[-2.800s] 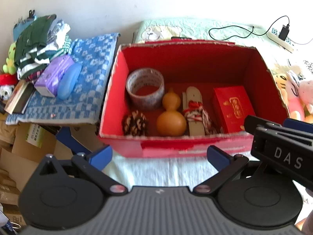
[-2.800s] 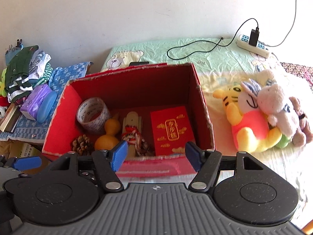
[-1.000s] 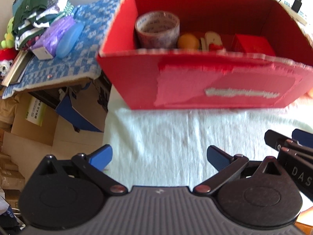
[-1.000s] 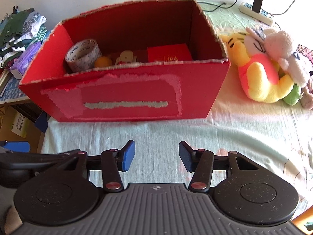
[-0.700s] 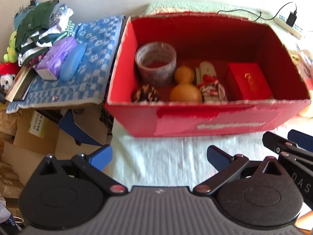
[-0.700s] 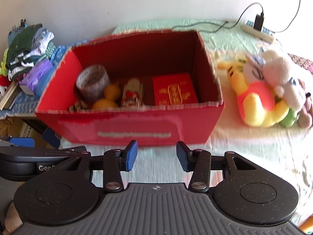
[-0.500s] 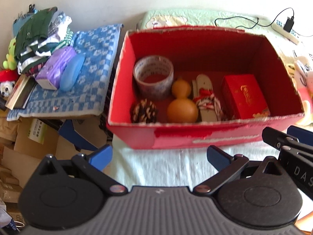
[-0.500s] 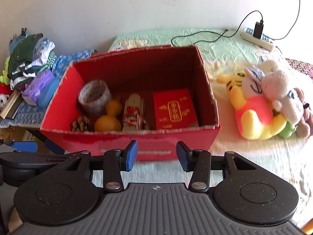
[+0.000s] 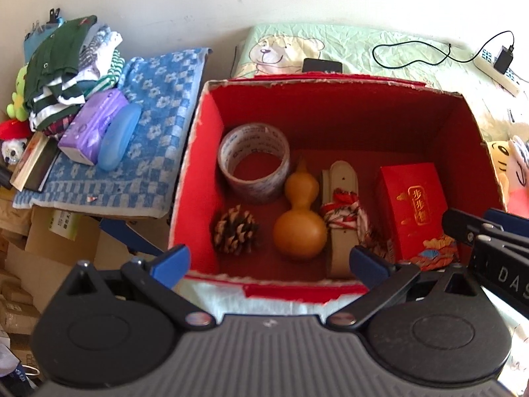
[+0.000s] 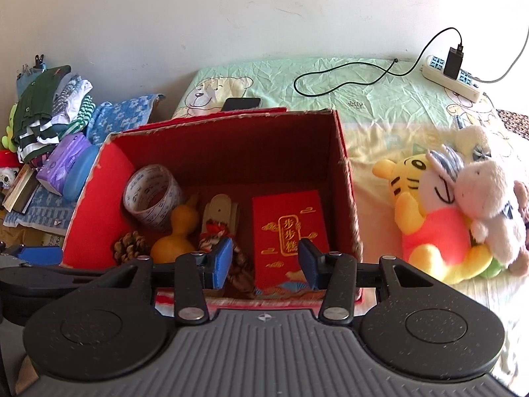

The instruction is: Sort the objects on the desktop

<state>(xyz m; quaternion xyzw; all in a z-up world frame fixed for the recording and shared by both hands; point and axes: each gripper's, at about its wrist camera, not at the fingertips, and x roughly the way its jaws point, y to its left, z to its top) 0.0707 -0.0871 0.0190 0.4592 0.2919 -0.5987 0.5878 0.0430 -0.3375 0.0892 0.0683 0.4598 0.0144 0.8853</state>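
Both grippers hang above the near edge of the red box (image 10: 350,178). The left gripper (image 9: 269,263) is spread wide and empty, the right gripper (image 10: 264,263) half spread and empty. The gourd (image 9: 299,228) lies on the box floor beyond the left gripper, and the red packet (image 10: 289,231) beyond the right one.

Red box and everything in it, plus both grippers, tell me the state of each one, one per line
Red box: open-topped, upright.
Tape roll: tilted against the left wall.
Pine cone: on the box floor.
Gourd: lying down, stem toward the back.
Wooden clip with cord: lying flat.
Red packet: lying flat, right side.
Left gripper: open, empty.
Right gripper: open, empty.
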